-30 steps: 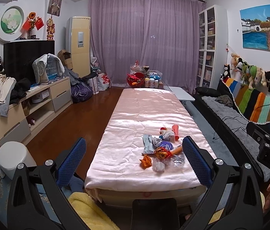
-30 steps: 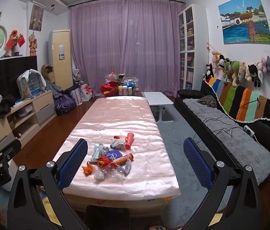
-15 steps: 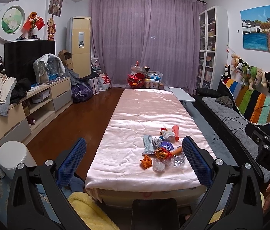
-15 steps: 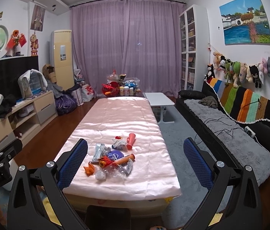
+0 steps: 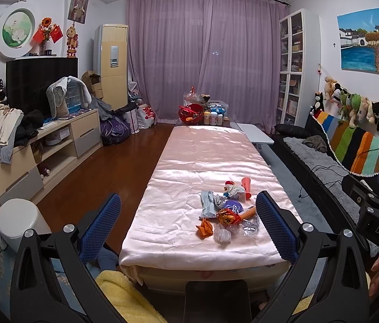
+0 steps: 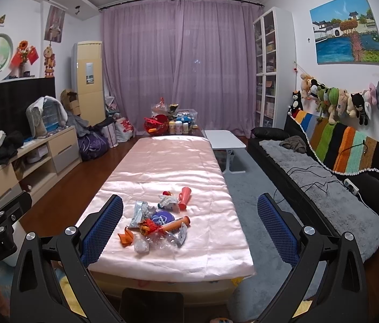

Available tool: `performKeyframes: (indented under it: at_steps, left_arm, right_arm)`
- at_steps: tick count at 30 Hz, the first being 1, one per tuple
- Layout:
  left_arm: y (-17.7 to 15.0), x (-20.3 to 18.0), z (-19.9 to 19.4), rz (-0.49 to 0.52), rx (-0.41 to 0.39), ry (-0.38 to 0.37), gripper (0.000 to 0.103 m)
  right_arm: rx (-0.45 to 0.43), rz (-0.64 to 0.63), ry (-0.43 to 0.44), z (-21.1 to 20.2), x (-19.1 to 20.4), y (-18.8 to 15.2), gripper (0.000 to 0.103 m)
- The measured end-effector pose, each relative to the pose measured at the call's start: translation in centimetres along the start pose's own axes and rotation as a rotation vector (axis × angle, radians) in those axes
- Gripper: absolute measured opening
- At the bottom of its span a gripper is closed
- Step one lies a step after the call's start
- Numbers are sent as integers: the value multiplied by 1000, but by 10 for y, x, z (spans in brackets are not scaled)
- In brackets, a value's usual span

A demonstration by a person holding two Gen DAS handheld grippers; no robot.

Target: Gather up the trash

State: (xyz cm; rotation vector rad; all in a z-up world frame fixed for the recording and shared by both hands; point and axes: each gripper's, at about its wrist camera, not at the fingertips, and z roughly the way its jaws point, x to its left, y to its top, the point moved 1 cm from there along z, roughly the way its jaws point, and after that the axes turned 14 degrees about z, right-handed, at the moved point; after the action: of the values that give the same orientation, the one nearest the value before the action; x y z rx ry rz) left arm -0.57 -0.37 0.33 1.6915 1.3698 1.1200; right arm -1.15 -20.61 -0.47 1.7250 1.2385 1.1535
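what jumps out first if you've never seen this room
A small heap of bright trash sits near the front end of a long table under a shiny pink cloth. Behind it, purple curtains fill the far wall. Both grippers, left and right, hang open before the table.

Purple curtain [image 5: 205, 53] at upper centre, striped blanket [image 5: 356, 145] on the right, television [image 5: 38, 80] on the left, painting [image 6: 348, 29] upper right

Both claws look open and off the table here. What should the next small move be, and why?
Probably ease the right claw forward and down toward the trash pile on the pink cloth. Both claws, left claw included, are open, empty and short of the pile, so nothing is gripped yet.
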Motion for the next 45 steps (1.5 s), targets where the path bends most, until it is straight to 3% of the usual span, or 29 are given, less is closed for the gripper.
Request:
performKeyframes:
  at_steps: [34, 38, 42, 45]
  left_arm:
    - [3, 5, 1, -3, 14, 0, 95]
    - [-2, 3, 10, -7, 22, -9, 95]
    - [-9, 7, 25, -29, 50, -26, 95]
    - [-14, 5, 38, -5, 74, 12, 95]
  right_arm:
    - [0, 12, -7, 5, -2, 1, 100]
    - [-8, 32, 24, 10, -6, -1, 100]
    - [6, 34, -4, 22, -10, -4, 100]
    - [8, 3, -11, 34, -11, -10, 100]
